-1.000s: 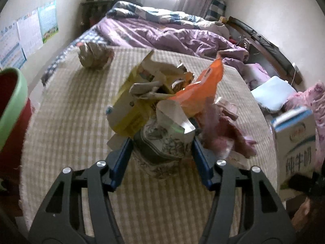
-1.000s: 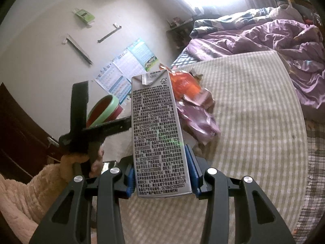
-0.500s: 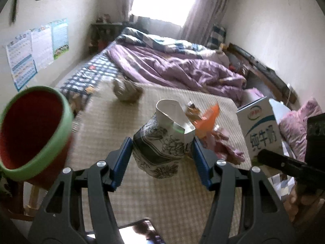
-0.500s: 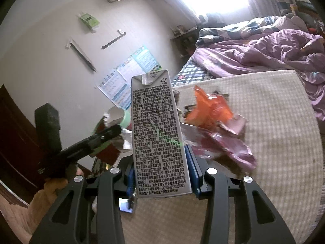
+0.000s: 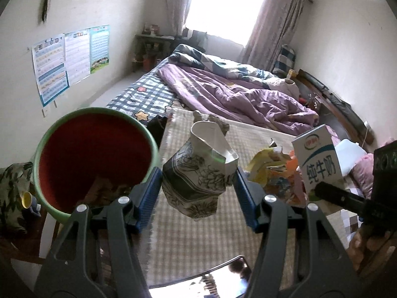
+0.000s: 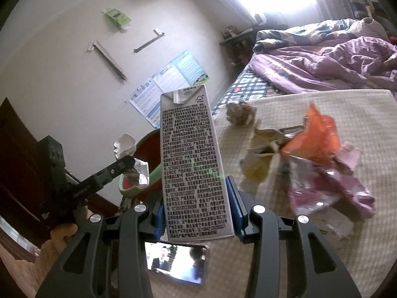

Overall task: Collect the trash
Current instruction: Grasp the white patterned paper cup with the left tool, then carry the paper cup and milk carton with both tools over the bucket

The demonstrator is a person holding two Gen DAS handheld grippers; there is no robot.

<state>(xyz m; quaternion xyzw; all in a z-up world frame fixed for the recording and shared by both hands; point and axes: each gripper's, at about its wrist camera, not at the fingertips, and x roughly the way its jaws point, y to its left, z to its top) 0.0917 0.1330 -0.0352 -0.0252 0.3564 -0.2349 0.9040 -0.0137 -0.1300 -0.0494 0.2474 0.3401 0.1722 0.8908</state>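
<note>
My left claw (image 5: pixel 197 196) grips one crumpled floral carton (image 5: pixel 198 176) at frame centre; my right claw (image 6: pixel 196 213) clamps one upright milk carton (image 6: pixel 192 164). Left of centre gapes one red bin (image 5: pixel 95 154); right, one wrapper heap (image 6: pixel 305 159); beyond, one paper wad (image 6: pixel 239 113).

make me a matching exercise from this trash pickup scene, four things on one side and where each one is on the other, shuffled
Things:
1. milk carton
2. crumpled cup
3. bin
4. phone

Places:
A. lying on the table, below the carton
B. in the right hand-held gripper
C. left of the table, off its edge
D. in the left hand-held gripper

Pairs: 1-B, 2-D, 3-C, 4-A
</note>
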